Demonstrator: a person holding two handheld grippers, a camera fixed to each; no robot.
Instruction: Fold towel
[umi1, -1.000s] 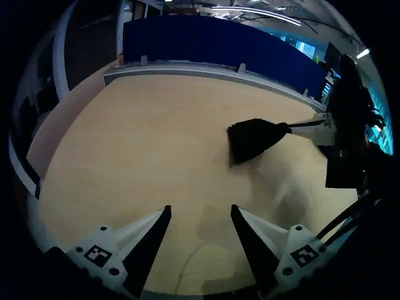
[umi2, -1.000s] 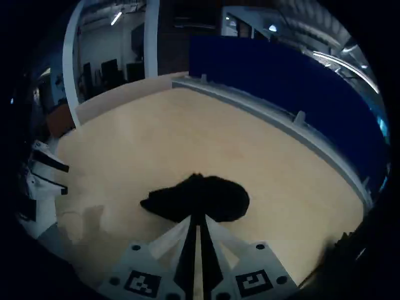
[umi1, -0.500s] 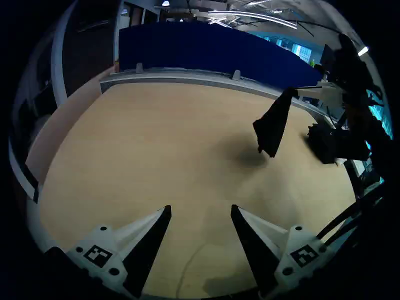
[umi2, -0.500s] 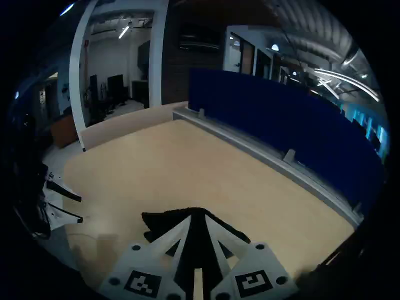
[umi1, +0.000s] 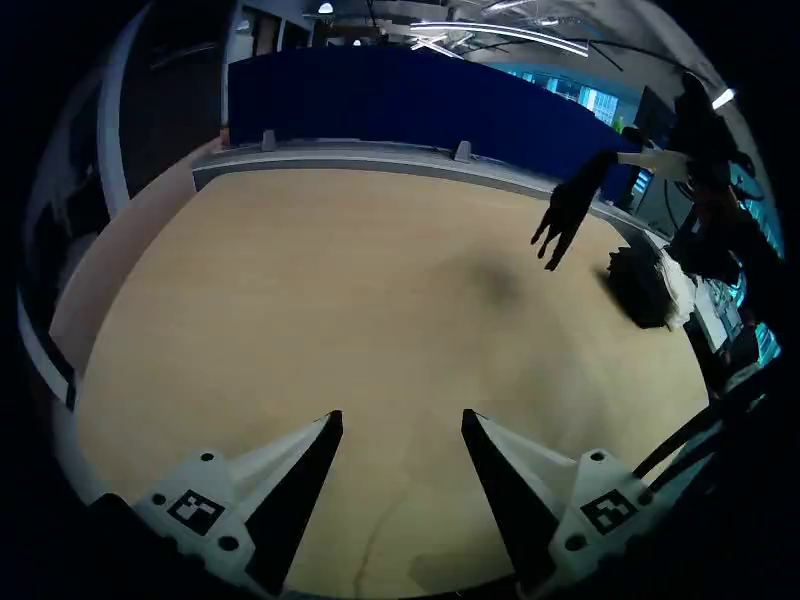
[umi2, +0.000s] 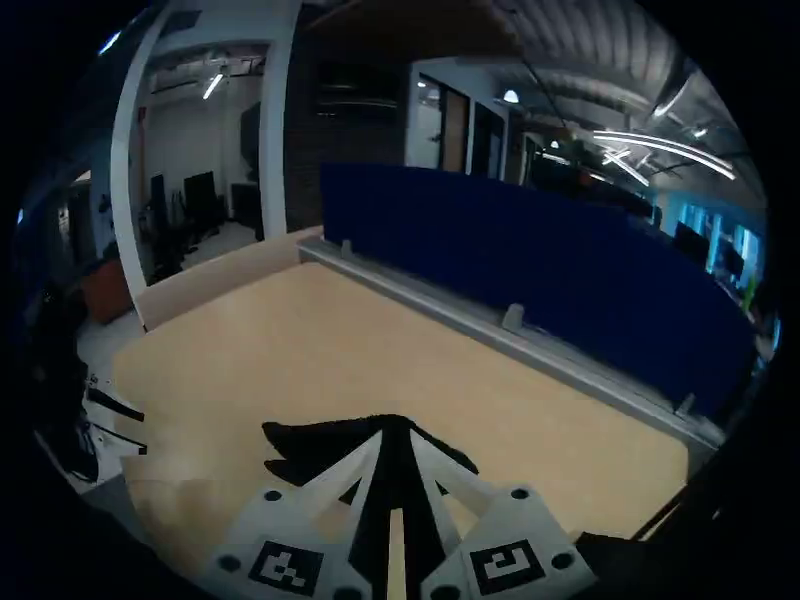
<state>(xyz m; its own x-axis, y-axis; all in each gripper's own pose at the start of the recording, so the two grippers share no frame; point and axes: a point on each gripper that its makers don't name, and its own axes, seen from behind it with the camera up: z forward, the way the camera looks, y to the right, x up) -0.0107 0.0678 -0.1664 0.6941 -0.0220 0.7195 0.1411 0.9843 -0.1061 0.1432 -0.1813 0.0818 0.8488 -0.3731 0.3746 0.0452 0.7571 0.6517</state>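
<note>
A broad wooden table, backed by a blue partition, offers open wood for the folding. In the left gripper view a dark towel hangs limp in the air above the table's right side, clear of the surface. The right tongs pinch it at the top, fingers closed on the cloth, apparently so it can drop open and show an edge. A dark heap sits near the table's edge. The left tongs hover low over the near side, fingers spread and holding nothing, well apart from the towel.
</note>
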